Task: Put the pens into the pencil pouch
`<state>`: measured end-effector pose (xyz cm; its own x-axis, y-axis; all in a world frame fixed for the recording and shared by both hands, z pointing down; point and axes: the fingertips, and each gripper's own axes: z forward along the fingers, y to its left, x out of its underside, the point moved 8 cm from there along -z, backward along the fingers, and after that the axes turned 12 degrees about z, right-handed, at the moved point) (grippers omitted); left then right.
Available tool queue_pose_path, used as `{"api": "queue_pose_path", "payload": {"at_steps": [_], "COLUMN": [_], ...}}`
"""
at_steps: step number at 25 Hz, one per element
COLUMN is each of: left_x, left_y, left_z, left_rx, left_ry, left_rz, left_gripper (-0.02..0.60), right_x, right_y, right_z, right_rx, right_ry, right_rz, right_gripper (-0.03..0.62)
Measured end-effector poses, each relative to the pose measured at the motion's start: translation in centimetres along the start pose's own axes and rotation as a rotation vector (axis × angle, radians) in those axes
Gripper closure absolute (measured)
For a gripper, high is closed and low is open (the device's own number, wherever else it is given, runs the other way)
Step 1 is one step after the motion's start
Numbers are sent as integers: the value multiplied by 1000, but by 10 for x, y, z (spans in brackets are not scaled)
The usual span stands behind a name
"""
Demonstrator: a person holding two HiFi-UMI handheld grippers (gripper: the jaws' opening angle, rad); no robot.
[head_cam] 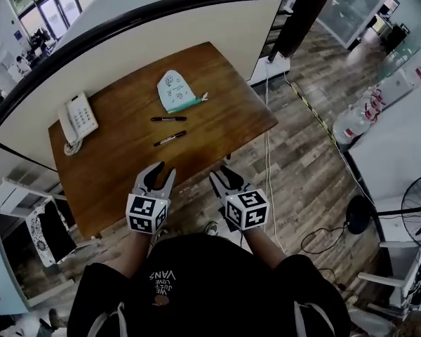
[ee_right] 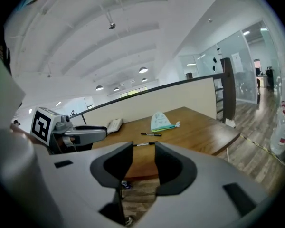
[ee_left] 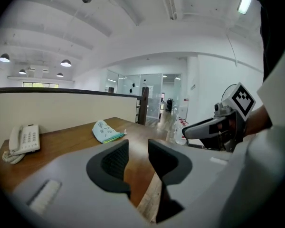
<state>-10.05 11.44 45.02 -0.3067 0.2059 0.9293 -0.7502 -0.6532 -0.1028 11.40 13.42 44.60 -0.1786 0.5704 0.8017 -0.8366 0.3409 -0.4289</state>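
Plainly, the black shirt [head_cam: 210, 272] reads "VANS"; pencil pouch [head_cam: 173, 90] print illegible.

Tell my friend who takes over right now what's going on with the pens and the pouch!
Grippers: the left gripper is open and empty over the near edge of the table. The right gripper is open and empty just off that edge.
Things: two black pens lie apart on the table, just short of the pencil pouch, which lies flat farther back.
Done: nothing, neither pen is in.
Left: both pens into the pouch.
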Motion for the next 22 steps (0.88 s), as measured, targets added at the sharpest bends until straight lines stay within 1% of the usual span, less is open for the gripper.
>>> {"api": "queue_pose_path", "payload": {"at_steps": [6, 9, 12, 19, 22], "left_x": [-2, -1, 3, 3, 3], "left_y": [-19, -19, -7, 40, 61], "left_z": [7, 6, 9, 28, 37], "left_rx": [-92, -104, -114, -81, -54], "left_ry": [23, 38, 47, 41, 36], "left_rz": [-53, -60, -63, -48, -46], "left_gripper": [468, 468, 468, 468, 467], "right_x": [-12, -14, -13, -20, -28], "right_y": [-24, -32, -33, -24, -22], "right_z": [-1, 5, 17, 61, 82], "right_rx": [-77, -87, -90, -65, -45], "right_ry": [49, 60, 70, 85, 81], "right_rz": [-41, -34, -21, -8, -7], "right_gripper": [487, 487, 487, 487, 487]}}
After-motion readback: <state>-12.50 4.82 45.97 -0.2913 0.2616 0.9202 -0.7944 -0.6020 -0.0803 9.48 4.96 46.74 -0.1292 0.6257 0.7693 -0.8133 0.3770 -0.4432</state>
